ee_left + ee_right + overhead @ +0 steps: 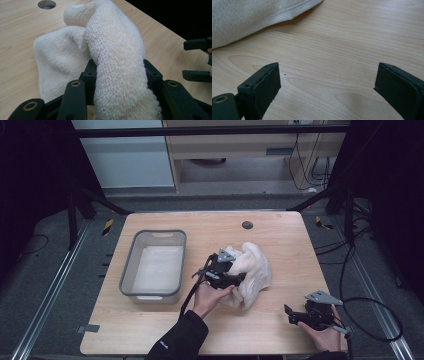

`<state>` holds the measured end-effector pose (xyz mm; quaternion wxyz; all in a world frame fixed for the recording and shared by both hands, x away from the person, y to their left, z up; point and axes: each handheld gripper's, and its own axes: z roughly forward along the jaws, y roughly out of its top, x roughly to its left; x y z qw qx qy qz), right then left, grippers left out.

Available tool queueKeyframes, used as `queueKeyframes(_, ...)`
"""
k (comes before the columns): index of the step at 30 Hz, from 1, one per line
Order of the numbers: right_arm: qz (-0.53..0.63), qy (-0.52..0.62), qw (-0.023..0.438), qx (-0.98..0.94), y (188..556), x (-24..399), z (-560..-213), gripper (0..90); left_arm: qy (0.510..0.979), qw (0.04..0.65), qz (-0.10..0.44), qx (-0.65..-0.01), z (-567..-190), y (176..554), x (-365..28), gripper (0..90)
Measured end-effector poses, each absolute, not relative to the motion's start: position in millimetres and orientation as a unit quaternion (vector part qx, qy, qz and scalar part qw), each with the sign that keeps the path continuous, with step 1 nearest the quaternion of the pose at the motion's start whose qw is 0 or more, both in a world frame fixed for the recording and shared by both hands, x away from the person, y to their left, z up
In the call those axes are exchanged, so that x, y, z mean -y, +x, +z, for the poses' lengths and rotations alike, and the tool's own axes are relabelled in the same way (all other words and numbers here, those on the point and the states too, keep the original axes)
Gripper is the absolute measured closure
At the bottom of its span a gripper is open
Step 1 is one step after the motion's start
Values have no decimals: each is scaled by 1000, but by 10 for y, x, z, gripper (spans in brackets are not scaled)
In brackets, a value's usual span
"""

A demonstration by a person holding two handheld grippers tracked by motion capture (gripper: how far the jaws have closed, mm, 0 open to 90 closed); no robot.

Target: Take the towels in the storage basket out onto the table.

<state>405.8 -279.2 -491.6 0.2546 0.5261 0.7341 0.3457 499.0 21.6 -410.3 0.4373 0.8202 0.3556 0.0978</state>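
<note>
A crumpled cream towel [252, 267] lies on the wooden table [285, 235], right of centre. My left gripper [236, 279] is at the towel's near left side, shut on a thick fold of it; in the left gripper view the towel [117, 57] runs up between the two black jaws, and the left gripper [120, 68] hugs it on both sides. My right gripper [290, 315] rests low near the front right of the table, apart from the towel. Its jaws stand wide in the right gripper view, the right gripper [327, 82] holding nothing, with the towel's hem [242, 17] at upper left.
A grey plastic bin [130, 265] with a pale lining stands on the table's left half. A round cable hole [247, 225] sits near the far edge. The right gripper [197, 58] appears at the right edge of the left gripper view. Bare wood lies between towel and right gripper.
</note>
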Motion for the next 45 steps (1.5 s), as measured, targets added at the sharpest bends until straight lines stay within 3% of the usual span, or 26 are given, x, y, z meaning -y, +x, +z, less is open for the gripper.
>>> queueKeyframes(13,345,526,255,-734,4057,2792,-4916,60,830,426,91,-347,-4259,4987,-135,500)
queueKeyframes(31,343,526,257,-734,4058,2797,-4915,59,841,428,79,-322,-4302,4918,-161,282)
queueKeyframes(45,344,528,258,-732,4053,2801,-4910,58,829,452,83,-318,-4145,4780,-422,267)
